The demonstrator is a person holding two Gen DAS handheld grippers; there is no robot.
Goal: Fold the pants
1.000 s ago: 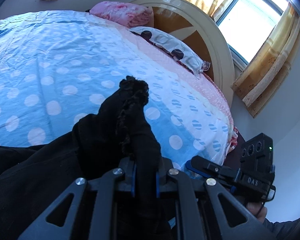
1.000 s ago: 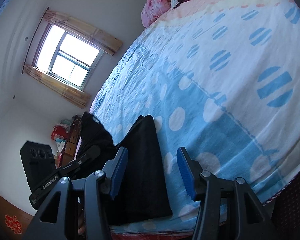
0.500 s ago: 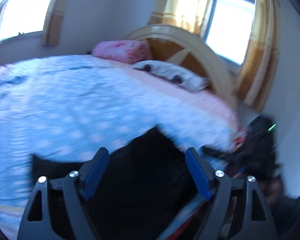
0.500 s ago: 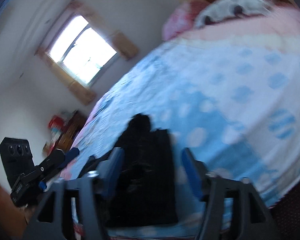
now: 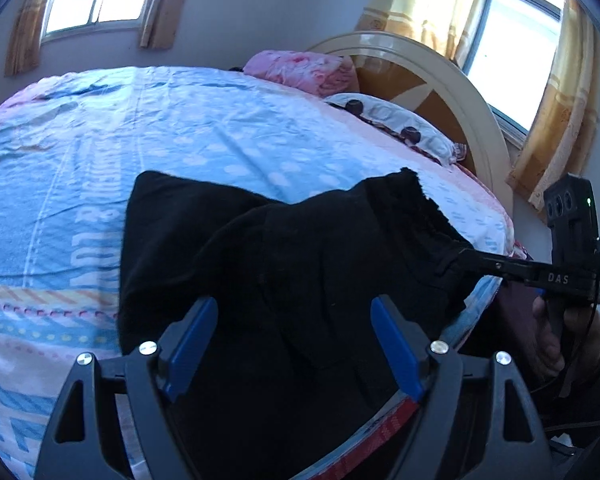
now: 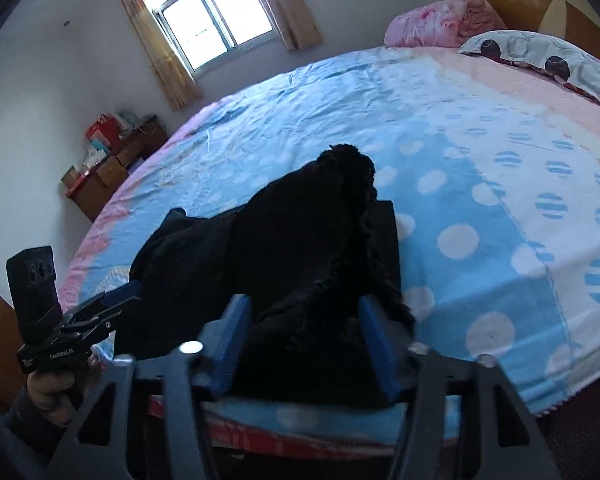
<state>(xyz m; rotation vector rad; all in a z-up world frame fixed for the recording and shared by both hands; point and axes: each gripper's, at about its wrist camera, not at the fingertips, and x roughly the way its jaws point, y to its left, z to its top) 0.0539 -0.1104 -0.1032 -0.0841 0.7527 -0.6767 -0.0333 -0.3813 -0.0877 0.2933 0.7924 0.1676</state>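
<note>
— In the left wrist view, what do we count?
— One pair of black pants [image 5: 284, 264] heaped at the near edge of the bed [image 5: 180, 140], two pillows, two windows. Our left gripper [image 5: 296, 344] hangs spread above the cloth, holding nothing.

— And the right wrist view?
— Our right gripper [image 6: 304, 344] is clamped on a raised bunch of the pants [image 6: 300, 248]; the fingertips are buried in fabric, hard to make out.
</note>
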